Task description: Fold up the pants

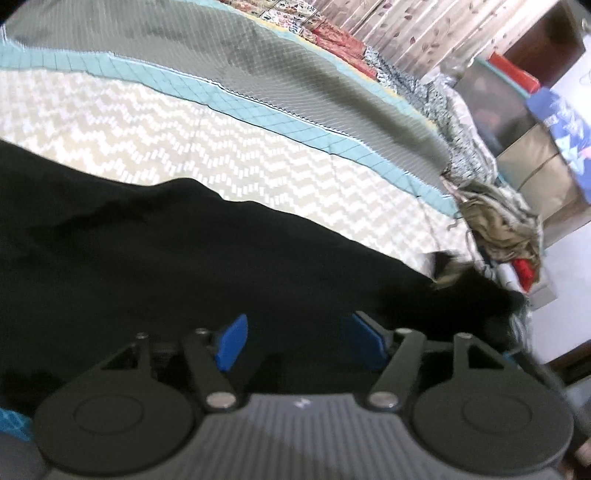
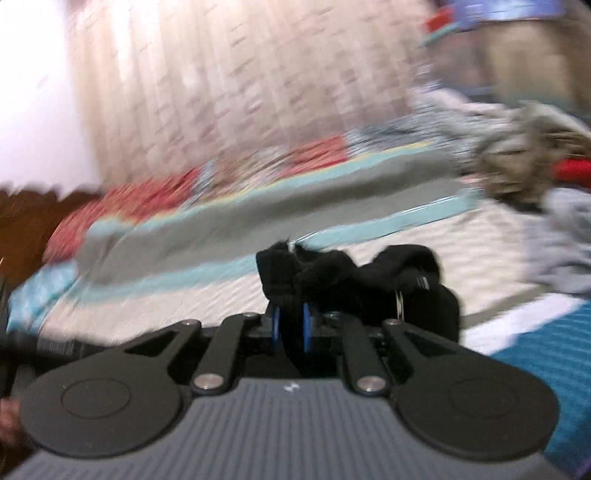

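Observation:
Black pants (image 1: 155, 258) lie spread across the bed's cream zigzag cover, filling the lower left of the left wrist view. My left gripper (image 1: 295, 341) hovers just over them, open, its blue pads (image 1: 232, 341) wide apart with only flat cloth below. The right wrist view is blurred. There my right gripper (image 2: 291, 326) is shut on a bunched end of the black pants (image 2: 332, 273), which rises above the pads and hangs off to the right, lifted over the bed.
A grey and teal quilt (image 1: 258, 81) crosses the bed behind the pants. A heap of rumpled clothes (image 1: 506, 225) sits at the bed's right end, with boxes (image 1: 532, 166) and a curtain (image 1: 424, 33) beyond. A blue patterned cloth (image 2: 546, 365) lies near the right gripper.

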{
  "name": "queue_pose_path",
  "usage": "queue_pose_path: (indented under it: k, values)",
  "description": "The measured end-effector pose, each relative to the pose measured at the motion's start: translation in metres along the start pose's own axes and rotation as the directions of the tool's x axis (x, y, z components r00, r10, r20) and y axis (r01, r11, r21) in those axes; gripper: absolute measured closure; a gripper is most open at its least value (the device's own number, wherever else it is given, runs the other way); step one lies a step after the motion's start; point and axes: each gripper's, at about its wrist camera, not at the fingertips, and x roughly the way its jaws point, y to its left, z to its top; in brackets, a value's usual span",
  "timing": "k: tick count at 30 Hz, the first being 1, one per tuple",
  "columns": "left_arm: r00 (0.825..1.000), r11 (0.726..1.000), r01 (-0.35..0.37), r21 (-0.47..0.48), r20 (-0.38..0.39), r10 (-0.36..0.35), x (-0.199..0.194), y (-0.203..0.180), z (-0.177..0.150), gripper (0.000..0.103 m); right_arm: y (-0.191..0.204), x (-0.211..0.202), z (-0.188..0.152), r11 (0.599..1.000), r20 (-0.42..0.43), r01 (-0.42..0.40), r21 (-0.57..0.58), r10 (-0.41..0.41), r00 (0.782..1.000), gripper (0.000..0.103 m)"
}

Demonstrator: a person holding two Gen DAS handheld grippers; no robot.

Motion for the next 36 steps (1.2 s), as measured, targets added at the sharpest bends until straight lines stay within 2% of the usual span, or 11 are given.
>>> queue_pose_path:
  k: [3,5,8,11,17,18,20,21,25,30,36]
  values:
    - [1.000,1.000,0.003,-0.006,-0.016,-0.003,0.004,0.005,-0.003,0.025,0.042,0.026,-0.011,0.987,-0.083,-0.110,-0.117,0.101,0.991,0.089]
    - [0.999,1.000,-0.005,-0.012,-0.037,0.005,0.010,0.008,-0.006,0.025,0.067,0.044,-0.026,0.960,-0.174,-0.169,-0.225,0.131,0.976,0.086]
    - [0.998,1.000,0.000,-0.014,-0.071,-0.001,0.019,0.012,-0.009,0.025,0.076,0.061,-0.044,0.938,-0.291,-0.216,-0.271,0.134,0.947,0.067]
    - [0.995,1.000,0.009,-0.003,-0.096,-0.009,0.029,0.010,-0.011,0.025,0.059,0.046,-0.037,0.949,-0.280,-0.253,-0.190,0.195,0.940,0.046]
    - [0.985,0.998,0.063,0.016,-0.159,-0.060,0.052,-0.003,-0.012,0.031,0.009,0.002,-0.016,0.988,-0.137,-0.105,-0.109,0.090,0.986,0.045]
    - [0.983,0.998,0.061,0.016,-0.172,-0.057,0.058,-0.004,-0.013,0.037,-0.003,-0.005,-0.015,0.995,-0.113,-0.056,-0.081,0.046,0.992,0.045]
    - [0.981,0.999,0.043,0.025,-0.192,-0.037,0.069,-0.006,-0.015,0.077,-0.031,-0.012,-0.011,0.999,-0.093,0.034,0.007,-0.034,0.995,0.045]
    - [0.982,0.999,0.029,0.037,-0.186,-0.022,0.071,-0.007,-0.016,0.082,-0.046,-0.014,-0.010,0.995,-0.099,0.077,0.065,-0.070,0.993,0.045]
    - [0.992,0.999,0.047,0.019,-0.117,-0.044,0.053,-0.003,-0.012,0.087,-0.084,-0.017,-0.015,0.953,-0.142,0.165,0.253,-0.132,0.981,0.045]
    - [0.996,0.992,-0.084,0.092,0.022,0.082,0.010,0.007,-0.015,0.087,-0.067,-0.009,-0.017,0.967,-0.151,0.142,0.212,-0.111,0.982,0.045]
    - [0.985,0.986,-0.167,-0.001,-0.040,0.167,0.024,0.039,-0.027,0.079,-0.042,0.006,-0.018,0.983,-0.134,0.141,0.114,-0.126,0.983,0.046]
